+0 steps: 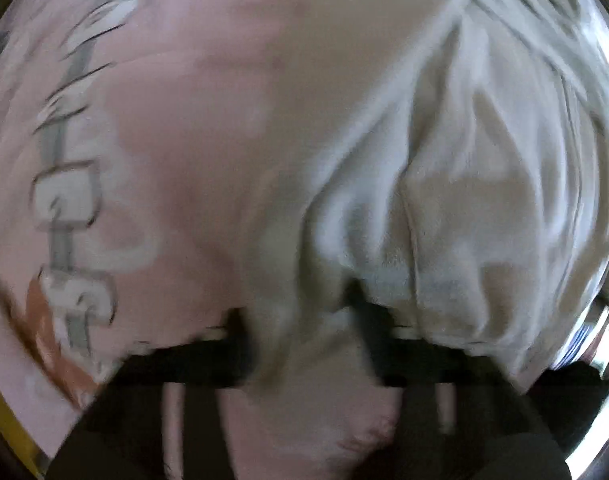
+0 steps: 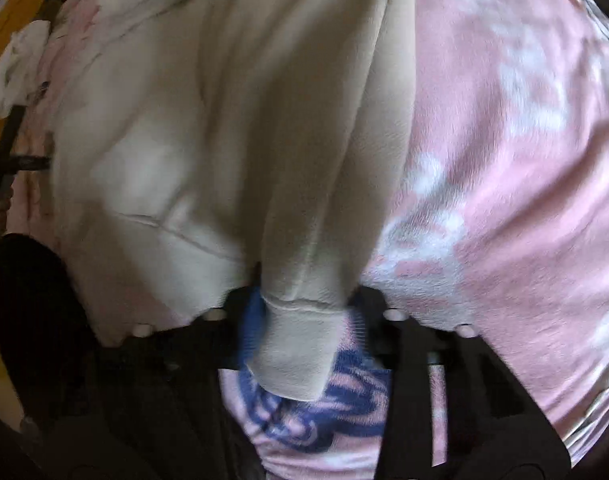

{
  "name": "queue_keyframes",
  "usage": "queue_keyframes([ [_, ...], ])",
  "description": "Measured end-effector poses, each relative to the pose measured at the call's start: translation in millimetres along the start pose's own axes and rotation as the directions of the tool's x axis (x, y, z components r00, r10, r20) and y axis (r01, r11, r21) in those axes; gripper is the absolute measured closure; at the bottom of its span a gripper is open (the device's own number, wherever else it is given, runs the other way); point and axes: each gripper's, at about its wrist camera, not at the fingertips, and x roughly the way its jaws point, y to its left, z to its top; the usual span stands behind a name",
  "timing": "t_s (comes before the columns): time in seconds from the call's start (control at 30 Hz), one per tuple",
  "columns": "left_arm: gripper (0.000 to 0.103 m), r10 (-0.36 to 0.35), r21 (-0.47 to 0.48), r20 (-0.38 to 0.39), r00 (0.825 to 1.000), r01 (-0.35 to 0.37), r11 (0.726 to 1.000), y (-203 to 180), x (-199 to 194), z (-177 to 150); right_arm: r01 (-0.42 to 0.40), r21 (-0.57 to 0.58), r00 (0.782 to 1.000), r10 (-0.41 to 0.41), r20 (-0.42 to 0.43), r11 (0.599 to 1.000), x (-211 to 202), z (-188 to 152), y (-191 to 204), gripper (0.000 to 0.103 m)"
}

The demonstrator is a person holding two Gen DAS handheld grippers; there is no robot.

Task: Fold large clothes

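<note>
Left gripper (image 1: 300, 320): 2 black fingers (image 1: 240, 332) clamped on a gathered bunch of the cream garment (image 1: 444, 184), cloth pinched between them and spilling past both sides. From the pinch, folds fanning up and to the right across the left wrist view, ridges converging on the grip. Long axis here cannot be told; picture blurred.

Right gripper (image 2: 304, 316): fingers (image 2: 388, 320) closed on the sleeve (image 2: 316, 208) just above its ribbed cuff (image 2: 294, 356), cuff hanging free below the grip, toward the camera. Sleeve's long axis running straight away from the gripper, from bottom centre up to the top of the right wrist view, cuff end nearest. Left of the sleeve, the garment's body lying broad and fairly flat, a seam crossing it diagonally near the fingers.

Under everything, a pink blanket (image 2: 516, 208) with pale flower prints, blue swirls (image 2: 336, 408) on the part below the cuff. In the left wrist view, same pink cover to the left of the garment, with a grey and white printed strip (image 1: 64, 208) running down its left edge. Garment resting on the blanket, right edge of the sleeve bordering bare pink.

Small white cloth (image 2: 16, 68) crumpled at the blanket's far left edge, apart from the garment. No containers in view.
</note>
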Motion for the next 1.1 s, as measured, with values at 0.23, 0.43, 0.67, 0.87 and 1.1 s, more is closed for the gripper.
queue_keyframes([
  [0.23, 0.094, 0.097, -0.003, -0.02, 0.995, -0.097, 0.995, -22.2, -38.6, -1.5, -0.094, 0.041, 0.994, 0.096, -0.049, 0.995, -43.1, 28.8, 11.8, 0.088],
  [0.43, 0.094, 0.102, -0.029, -0.035, 0.994, -0.103, 0.994, -43.2, -51.8, 11.5, -0.182, 0.168, 0.969, 0.147, 0.2, 0.969, -78.5, 49.1, 40.7, 0.088],
  [0.67, 0.094, 0.066, 0.026, 0.13, 0.989, -0.07, 0.997, -39.7, -81.9, -14.8, -0.171, 0.209, 0.944, 0.099, 0.315, 0.963, -80.9, 45.9, 68.1, 0.088],
  [0.87, 0.096, -0.083, 0.051, 0.23, 0.97, 0.073, 0.996, -43.3, -116.4, -49.6, -0.171, 0.239, 0.939, 0.084, 0.334, 0.956, -101.7, 24.9, 76.5, 0.088],
  [1.1, 0.096, -0.141, 0.068, 0.229, 0.963, 0.128, 0.989, -35.0, -154.2, -36.8, -0.287, 0.286, 0.896, 0.151, 0.417, 0.914, -129.9, 35.3, 71.7, 0.088],
])
